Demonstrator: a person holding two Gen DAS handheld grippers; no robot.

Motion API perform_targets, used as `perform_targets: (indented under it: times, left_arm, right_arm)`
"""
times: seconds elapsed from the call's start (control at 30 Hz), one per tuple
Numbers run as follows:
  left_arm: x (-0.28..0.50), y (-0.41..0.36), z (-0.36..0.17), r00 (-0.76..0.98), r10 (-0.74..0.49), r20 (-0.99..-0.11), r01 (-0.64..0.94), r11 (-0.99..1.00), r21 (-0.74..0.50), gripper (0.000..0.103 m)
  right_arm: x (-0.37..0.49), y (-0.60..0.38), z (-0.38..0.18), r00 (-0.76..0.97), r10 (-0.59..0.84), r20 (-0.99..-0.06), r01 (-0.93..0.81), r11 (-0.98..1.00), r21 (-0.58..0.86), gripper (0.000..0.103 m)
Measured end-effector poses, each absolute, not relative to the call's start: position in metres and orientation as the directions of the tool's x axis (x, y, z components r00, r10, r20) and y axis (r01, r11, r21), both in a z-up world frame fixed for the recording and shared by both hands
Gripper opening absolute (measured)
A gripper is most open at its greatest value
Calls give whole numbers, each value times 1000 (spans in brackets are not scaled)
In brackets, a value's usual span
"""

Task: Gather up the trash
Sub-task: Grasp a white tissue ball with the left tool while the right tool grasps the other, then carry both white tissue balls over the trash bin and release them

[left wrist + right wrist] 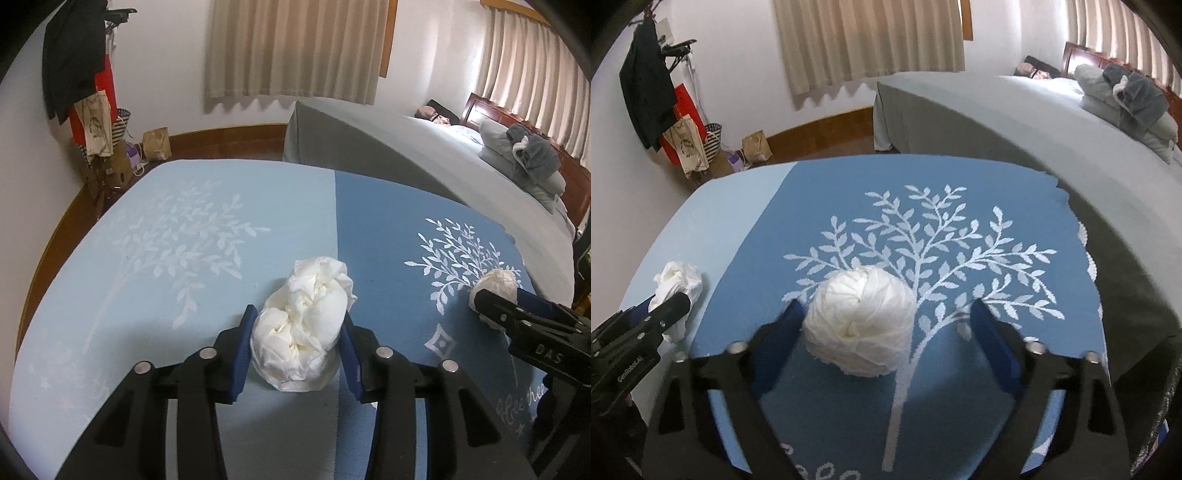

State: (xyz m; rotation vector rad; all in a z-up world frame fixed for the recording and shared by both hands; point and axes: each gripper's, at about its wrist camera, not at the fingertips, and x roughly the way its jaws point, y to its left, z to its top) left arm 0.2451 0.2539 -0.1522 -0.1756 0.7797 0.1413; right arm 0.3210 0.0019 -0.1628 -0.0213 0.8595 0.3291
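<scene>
Crumpled tissue between left tongs' blue pads.
</scene>
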Motion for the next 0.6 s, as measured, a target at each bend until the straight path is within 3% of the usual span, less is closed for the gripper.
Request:
perform_targets:
  times: [0.3, 0.6]
  left_arm:
    - [246, 254, -154, 699, 69, -712, -191, 977, -94, 42]
    - [244, 249, -152, 700, 86, -709, -193, 979, -71, 42]
  right_arm:
    - [322, 19, -166, 570, 309, -762, -350, 930, 115, 44]
    - [318, 12, -157, 576, 333, -746, -352, 925, 141, 39]
